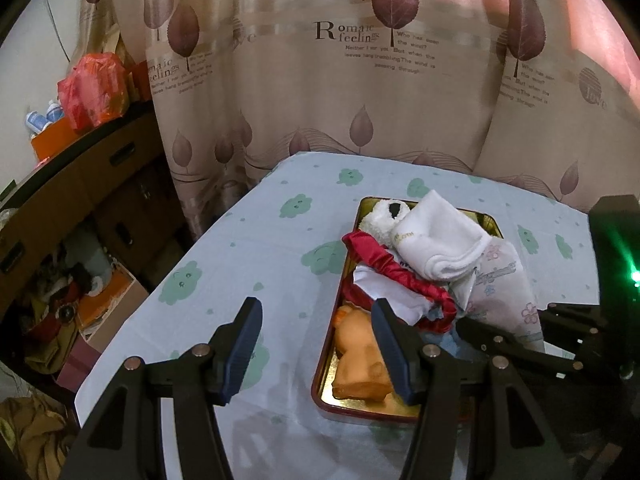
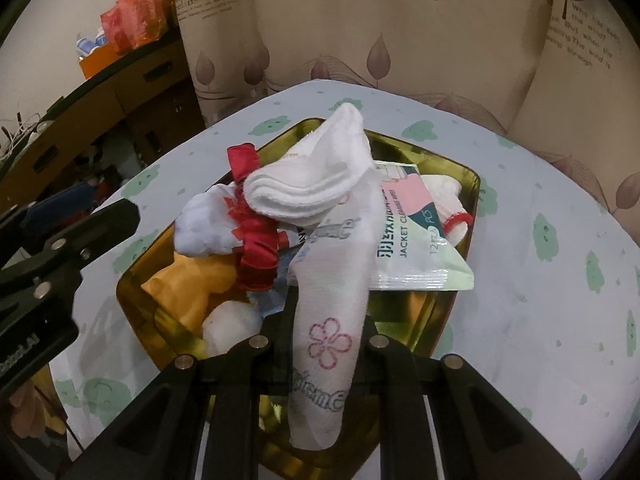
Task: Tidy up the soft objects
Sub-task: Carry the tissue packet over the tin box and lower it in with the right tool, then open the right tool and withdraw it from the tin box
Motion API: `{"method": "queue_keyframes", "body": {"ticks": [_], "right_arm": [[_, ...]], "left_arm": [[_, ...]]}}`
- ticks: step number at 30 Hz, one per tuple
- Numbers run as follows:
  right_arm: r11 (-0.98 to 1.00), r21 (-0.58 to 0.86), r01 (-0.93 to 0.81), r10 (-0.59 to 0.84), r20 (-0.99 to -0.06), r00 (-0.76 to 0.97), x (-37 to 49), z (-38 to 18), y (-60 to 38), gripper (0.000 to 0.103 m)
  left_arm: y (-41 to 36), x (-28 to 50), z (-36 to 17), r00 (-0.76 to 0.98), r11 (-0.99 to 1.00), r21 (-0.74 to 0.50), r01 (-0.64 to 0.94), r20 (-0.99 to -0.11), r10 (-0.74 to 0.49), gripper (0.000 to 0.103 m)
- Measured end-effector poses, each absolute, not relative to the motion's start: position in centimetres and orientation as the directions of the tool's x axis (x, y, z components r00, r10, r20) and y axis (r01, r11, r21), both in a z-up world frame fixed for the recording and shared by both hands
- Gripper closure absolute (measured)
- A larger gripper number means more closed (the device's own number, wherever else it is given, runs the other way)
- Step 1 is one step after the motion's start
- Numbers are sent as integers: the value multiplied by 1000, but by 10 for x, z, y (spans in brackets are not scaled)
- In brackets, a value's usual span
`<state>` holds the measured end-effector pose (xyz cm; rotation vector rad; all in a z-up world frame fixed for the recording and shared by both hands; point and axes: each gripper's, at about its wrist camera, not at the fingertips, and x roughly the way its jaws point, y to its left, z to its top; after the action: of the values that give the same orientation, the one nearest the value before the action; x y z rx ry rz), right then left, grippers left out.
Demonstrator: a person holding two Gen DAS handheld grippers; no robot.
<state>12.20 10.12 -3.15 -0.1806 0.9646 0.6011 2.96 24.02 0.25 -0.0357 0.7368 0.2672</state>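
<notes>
A gold tray [image 1: 325, 368] [image 2: 466, 184] on the table holds a pile of soft things: a folded white towel [image 1: 436, 240] [image 2: 320, 176], a red scrunchie [image 1: 384, 264] [image 2: 256, 240], an orange plush [image 1: 360, 368] [image 2: 196, 284], a white plush [image 1: 384, 216] and a wipes packet [image 2: 416, 240]. My right gripper [image 2: 328, 320] is shut on a white flower-printed tissue pack [image 2: 332, 320] [image 1: 508, 292] over the tray's near edge. My left gripper [image 1: 316, 344] is open and empty above the tray's left rim.
The table [image 1: 240, 240] [image 2: 540, 280] has a pale cloth with green cloud prints. A leaf-patterned curtain [image 1: 320, 80] hangs behind. Cardboard boxes [image 1: 80, 200] and clutter stand at the left, with a red bag [image 1: 96, 88] on top.
</notes>
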Motion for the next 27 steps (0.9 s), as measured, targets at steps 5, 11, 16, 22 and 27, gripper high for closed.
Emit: {"method": "queue_keyframes", "body": {"ticks": [5,11,16,22,27], "right_arm": [[828,117,-549,395,-816,421,122,-37,101,86],[827,118,-550,407,-801,439,116,-32,99,62],[821,98,-562,417,-775,475,104,-19,97,41],[826,91,-557,423,-753,504,89,-4,85,25],[857,64,-512,387,-736,556,76,6,66,11]], "left_arm": [[238,30,2,711,966,76,-248,-663,235,45],[234,29,2,714,967,88,-239,-659,237,45],[232,28,2,719,968,98,-231,-653,237,45],[228,27,4,727,969,106,-222,-645,237,45],[220,26,5,728,974,113,-198,-649,223,45]]}}
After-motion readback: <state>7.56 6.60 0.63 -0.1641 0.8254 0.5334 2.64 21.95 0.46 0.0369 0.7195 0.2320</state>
